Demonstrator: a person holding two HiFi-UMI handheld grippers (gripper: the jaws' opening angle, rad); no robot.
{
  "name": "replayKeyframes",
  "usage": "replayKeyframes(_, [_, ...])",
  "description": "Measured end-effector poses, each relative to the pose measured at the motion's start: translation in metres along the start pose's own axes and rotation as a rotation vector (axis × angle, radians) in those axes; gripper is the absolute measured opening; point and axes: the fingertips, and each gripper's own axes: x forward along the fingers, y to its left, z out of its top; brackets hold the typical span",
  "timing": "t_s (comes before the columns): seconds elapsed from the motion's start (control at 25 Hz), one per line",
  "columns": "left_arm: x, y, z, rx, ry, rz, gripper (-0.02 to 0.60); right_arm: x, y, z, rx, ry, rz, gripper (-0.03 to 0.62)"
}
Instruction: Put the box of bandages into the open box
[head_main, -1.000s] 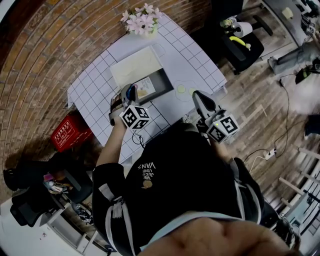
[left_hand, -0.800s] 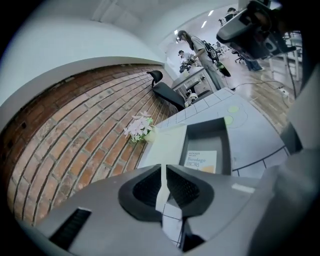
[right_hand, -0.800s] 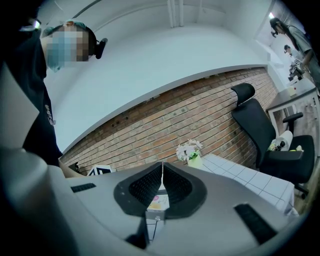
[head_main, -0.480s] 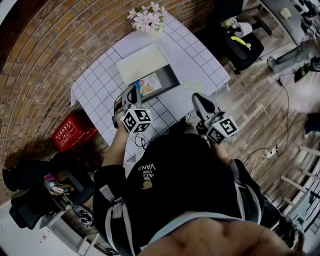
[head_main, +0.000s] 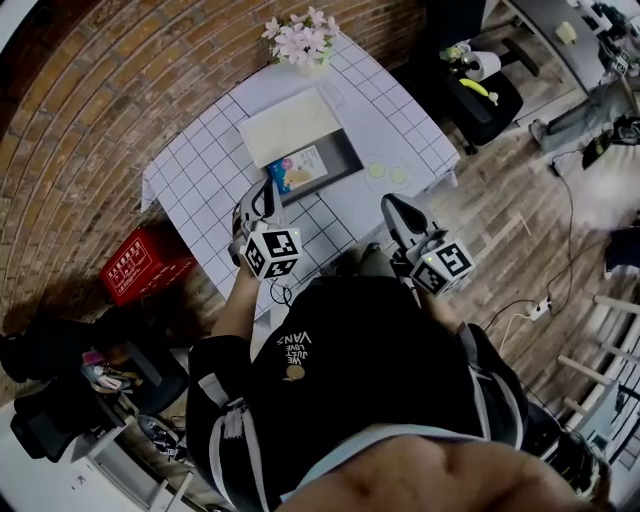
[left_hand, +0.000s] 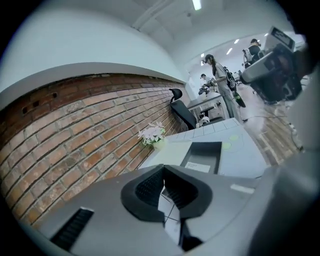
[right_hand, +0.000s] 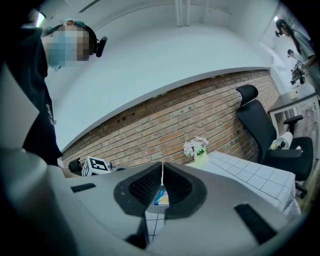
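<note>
In the head view, the box of bandages (head_main: 300, 170) lies inside the open box (head_main: 342, 153) at upper centre, with your left gripper (head_main: 262, 192) just below-left of it. In the left gripper view, the jaws are pressed together (nothing between). In the right gripper view, your right gripper (right_hand: 161, 172) is likewise closed and empty.

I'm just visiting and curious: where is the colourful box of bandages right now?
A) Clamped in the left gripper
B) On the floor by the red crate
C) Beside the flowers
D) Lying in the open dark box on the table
D: the head view shows the box of bandages lying inside the open box on the checked tablecloth.
</note>
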Motion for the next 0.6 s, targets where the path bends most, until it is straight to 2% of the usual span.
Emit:
replayKeyframes(0.16, [-0.012,0.001,0.006,-0.107,-0.029,0.02,0.012,-0.002,-0.002,0.003,-0.017,0.003,0.023,0.005])
replayKeyframes(0.6, [-0.048,-0.012,0.027,-0.315,-0.07,0.08,0.011,-0.005,0.005,0.01,-0.033,0.014,0.153,0.005])
